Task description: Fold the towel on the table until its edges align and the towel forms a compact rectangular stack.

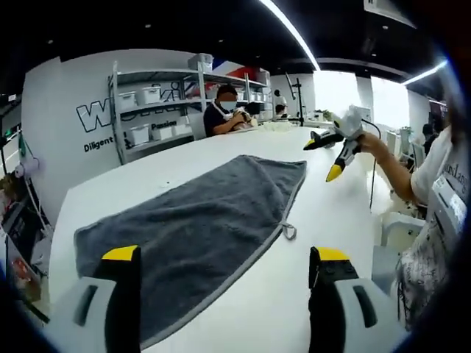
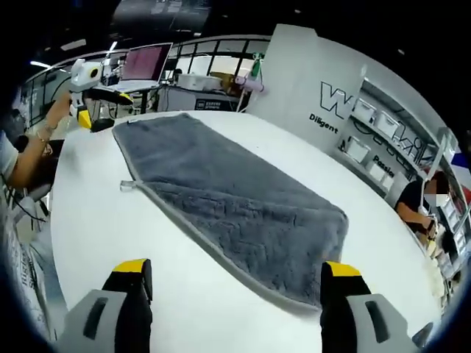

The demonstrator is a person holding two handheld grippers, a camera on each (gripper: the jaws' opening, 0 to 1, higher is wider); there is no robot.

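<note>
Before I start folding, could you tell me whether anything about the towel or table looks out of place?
Nothing stands out. The grey towel lies spread flat and unfolded on the white table, its hanging loop sticking out from one long edge. Both the left gripper and right gripper are open, touching nothing.

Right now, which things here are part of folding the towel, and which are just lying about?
Part of the job: towel, table, left gripper, right gripper.

Just lying about: shelves with bins, laptop, a seated person.
</note>
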